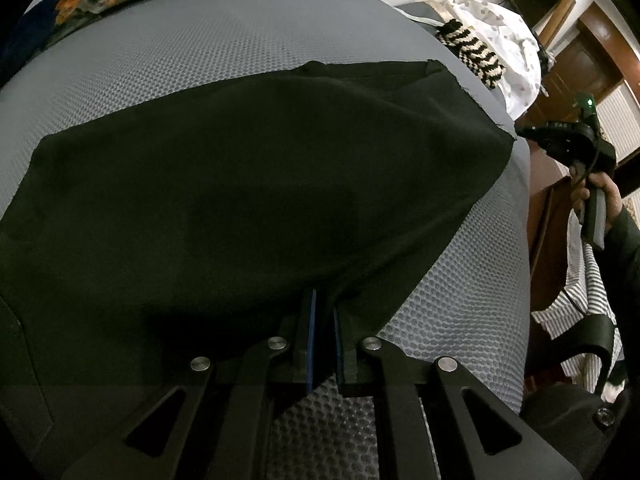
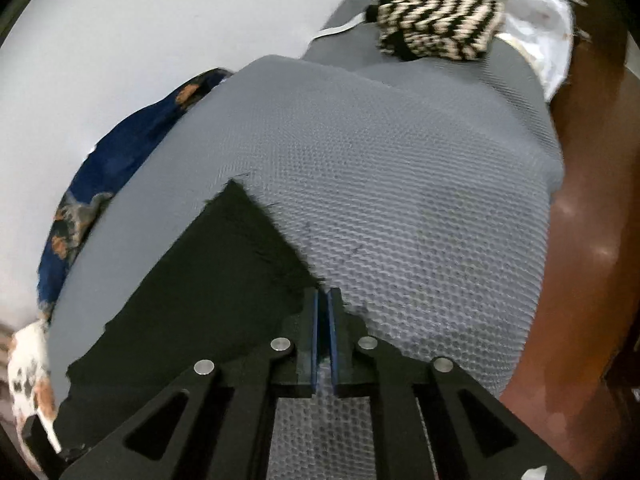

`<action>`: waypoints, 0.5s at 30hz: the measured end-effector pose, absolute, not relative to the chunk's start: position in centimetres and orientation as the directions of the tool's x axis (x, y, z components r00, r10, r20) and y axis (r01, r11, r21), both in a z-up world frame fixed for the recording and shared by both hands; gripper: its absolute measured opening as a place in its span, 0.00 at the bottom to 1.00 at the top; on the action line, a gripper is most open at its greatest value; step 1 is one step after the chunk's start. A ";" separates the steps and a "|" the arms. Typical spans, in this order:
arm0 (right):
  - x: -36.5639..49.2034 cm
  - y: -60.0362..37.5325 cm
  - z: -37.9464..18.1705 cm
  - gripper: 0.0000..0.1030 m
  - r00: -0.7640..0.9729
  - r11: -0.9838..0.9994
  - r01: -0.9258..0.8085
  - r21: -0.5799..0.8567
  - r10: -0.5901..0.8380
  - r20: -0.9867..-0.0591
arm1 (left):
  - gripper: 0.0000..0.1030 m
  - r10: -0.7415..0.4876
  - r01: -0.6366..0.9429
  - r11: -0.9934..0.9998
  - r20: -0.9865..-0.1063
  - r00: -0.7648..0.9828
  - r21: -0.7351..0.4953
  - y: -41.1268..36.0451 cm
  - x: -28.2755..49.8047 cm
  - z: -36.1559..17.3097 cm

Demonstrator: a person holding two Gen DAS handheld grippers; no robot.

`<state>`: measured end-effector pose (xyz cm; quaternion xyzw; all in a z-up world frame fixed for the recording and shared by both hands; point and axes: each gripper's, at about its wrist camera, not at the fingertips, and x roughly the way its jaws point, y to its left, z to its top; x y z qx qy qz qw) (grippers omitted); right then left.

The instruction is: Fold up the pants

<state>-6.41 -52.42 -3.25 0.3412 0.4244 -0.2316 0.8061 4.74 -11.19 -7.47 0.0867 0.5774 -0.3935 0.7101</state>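
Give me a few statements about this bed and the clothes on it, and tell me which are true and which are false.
1. The pants are black. True.
2. The pants lie on a bare wooden floor. False: they lie on a grey honeycomb-textured mat.
3. A black-and-cream striped knit lies at the far end of the mat. True.
4. The left gripper has its jaws wide apart. False: they are nearly together, with the edge of the pants between them.
5. A dark blue cloth with orange flowers lies beside the mat. True.
6. The white spotted cloth lies on top of the pants. False: it lies apart from them, beyond the striped knit.
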 end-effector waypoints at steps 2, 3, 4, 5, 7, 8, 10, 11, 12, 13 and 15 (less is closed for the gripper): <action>-5.9 -52.5 -3.0 0.11 0.544 0.667 0.646 0.371 -0.061 -0.837 | 0.09 -0.460 0.657 0.676 -0.888 0.023 -0.333 -11.2 4.8 -7.5; -5.4 -52.4 -2.9 0.11 0.543 0.672 0.643 0.367 -0.062 -0.837 | 0.09 -0.460 0.657 0.676 -0.888 0.023 -0.333 -11.2 4.7 -7.5; -4.9 -52.4 -2.6 0.11 0.538 0.677 0.643 0.358 -0.066 -0.840 | 0.09 -0.459 0.658 0.676 -0.888 0.024 -0.331 -11.2 4.7 -7.5; -4.3 -52.4 -2.4 0.11 0.548 0.686 0.629 0.365 -0.058 -0.835 | 0.09 -0.458 0.658 0.676 -0.889 0.024 -0.331 -11.2 4.7 -7.5; -2.9 -52.5 -1.9 0.14 0.570 0.707 0.581 0.404 0.001 -0.822 | 0.09 -0.459 0.656 0.677 -0.888 0.024 -0.332 -11.2 4.7 -7.4; -2.1 -52.6 -1.9 0.16 0.574 0.713 0.559 0.422 0.034 -0.818 | 0.10 -0.461 0.655 0.677 -0.887 0.022 -0.336 -11.2 4.7 -7.3; 0.4 -52.6 -1.7 0.25 0.580 0.738 0.500 0.454 0.104 -0.808 | 0.13 -0.463 0.647 0.680 -0.886 0.014 -0.345 -11.0 4.8 -7.2; 1.8 -52.6 -1.7 0.29 0.573 0.749 0.474 0.464 0.138 -0.808 | 0.14 -0.464 0.644 0.682 -0.886 0.014 -0.347 -11.0 4.8 -7.2; 2.9 -52.5 -1.9 0.30 0.567 0.755 0.456 0.471 0.161 -0.808 | 0.15 -0.466 0.641 0.683 -0.885 0.013 -0.350 -10.9 4.8 -7.1; 4.2 -52.6 -2.0 0.30 0.558 0.763 0.434 0.480 0.191 -0.808 | 0.16 -0.466 0.637 0.685 -0.885 0.012 -0.353 -10.8 4.8 -6.9; 6.4 -52.7 -2.6 0.30 0.533 0.772 0.408 0.487 0.232 -0.814 | 0.22 -0.462 0.630 0.692 -0.887 0.012 -0.352 -10.6 4.8 -6.6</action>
